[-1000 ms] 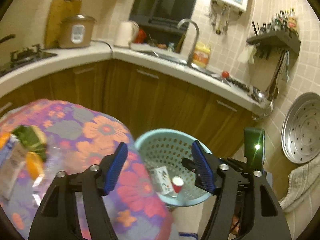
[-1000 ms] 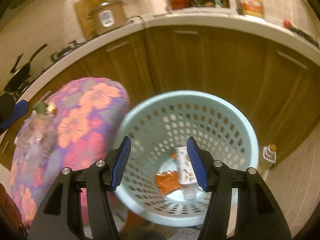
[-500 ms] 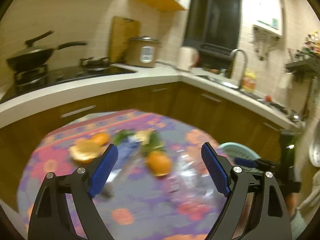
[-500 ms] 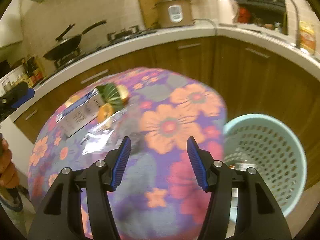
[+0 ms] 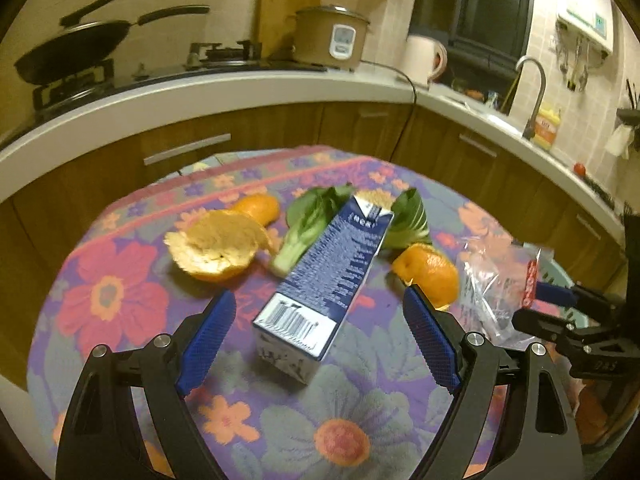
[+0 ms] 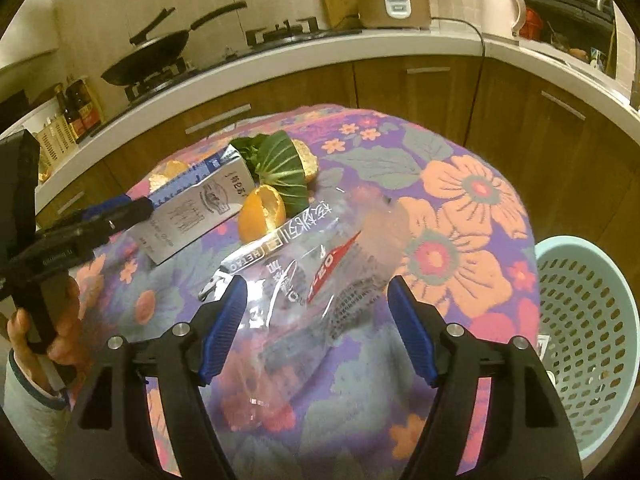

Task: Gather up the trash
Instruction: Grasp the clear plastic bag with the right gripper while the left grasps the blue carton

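Observation:
A blue and white carton [image 5: 332, 276] lies on the flowered table [image 5: 120, 292], between the open fingers of my left gripper [image 5: 320, 336]. Orange peels [image 5: 216, 248] [image 5: 430, 270] and green leaves [image 5: 312, 224] lie around it. A clear plastic bag [image 6: 312, 280] lies just ahead of my open, empty right gripper [image 6: 316, 320]. The bag also shows in the left wrist view [image 5: 496, 280]. The carton [image 6: 196, 212] and the left gripper [image 6: 116, 210] show at the left of the right wrist view. A light blue perforated basket [image 6: 588, 320] stands on the floor to the table's right.
A curved kitchen counter [image 5: 200, 92] with wooden cabinets rings the table. On it stand a wok [image 5: 68, 48], a rice cooker [image 5: 332, 38], a kettle [image 5: 424, 58] and a sink tap [image 5: 534, 88].
Both grippers swung left, away from the basket and over the table. The left now straddles the carton; the right is over the plastic bag. Both stay open.

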A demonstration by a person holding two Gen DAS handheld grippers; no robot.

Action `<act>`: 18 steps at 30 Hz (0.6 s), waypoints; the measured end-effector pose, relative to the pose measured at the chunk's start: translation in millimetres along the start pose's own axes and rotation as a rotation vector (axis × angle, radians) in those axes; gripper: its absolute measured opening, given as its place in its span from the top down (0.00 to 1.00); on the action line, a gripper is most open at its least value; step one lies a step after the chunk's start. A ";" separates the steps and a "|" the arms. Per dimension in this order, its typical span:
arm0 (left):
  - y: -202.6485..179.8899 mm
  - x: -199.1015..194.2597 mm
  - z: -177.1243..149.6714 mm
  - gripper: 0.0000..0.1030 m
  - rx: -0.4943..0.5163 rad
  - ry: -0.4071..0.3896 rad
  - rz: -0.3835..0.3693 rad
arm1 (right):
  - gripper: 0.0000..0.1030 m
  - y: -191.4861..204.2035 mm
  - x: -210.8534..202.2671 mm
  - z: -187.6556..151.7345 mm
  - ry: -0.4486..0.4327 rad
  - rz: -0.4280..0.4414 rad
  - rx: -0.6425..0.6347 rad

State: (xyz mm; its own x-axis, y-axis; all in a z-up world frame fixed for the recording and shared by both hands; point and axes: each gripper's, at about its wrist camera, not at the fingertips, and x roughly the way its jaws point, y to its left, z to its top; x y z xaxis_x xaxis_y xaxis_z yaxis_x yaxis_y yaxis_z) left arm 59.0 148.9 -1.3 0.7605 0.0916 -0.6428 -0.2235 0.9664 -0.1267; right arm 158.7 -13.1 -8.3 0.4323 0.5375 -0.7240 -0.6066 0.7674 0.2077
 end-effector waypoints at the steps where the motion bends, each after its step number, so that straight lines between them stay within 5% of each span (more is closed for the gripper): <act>1: -2.2 4.3 -0.1 0.20 0.007 0.013 0.017 | 0.33 -0.5 5.7 1.7 0.014 -0.004 0.001; 3: -4.1 12.0 -0.6 0.21 0.003 0.035 0.031 | 0.33 -1.0 15.6 3.5 0.046 0.002 0.009; 10: -3.4 23.8 -4.9 0.53 -0.036 0.080 0.006 | 0.38 6.6 23.4 1.9 0.076 -0.014 -0.027; 13: -7.7 22.0 -7.2 0.58 -0.029 0.075 0.004 | 0.64 8.7 24.1 -0.7 0.085 -0.017 -0.038; 18: -17.7 9.2 -12.4 0.62 -0.026 0.045 0.003 | 0.80 12.9 19.2 -4.4 0.062 -0.021 -0.062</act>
State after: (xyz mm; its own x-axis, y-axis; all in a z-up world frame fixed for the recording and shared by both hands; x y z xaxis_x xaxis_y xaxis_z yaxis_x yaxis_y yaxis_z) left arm 62.3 129.7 -14.3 0.7319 0.0831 -0.6764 -0.2422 0.9594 -0.1443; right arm 156.2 5.6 -22.4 0.4044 0.4976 -0.7674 -0.6389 0.7540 0.1522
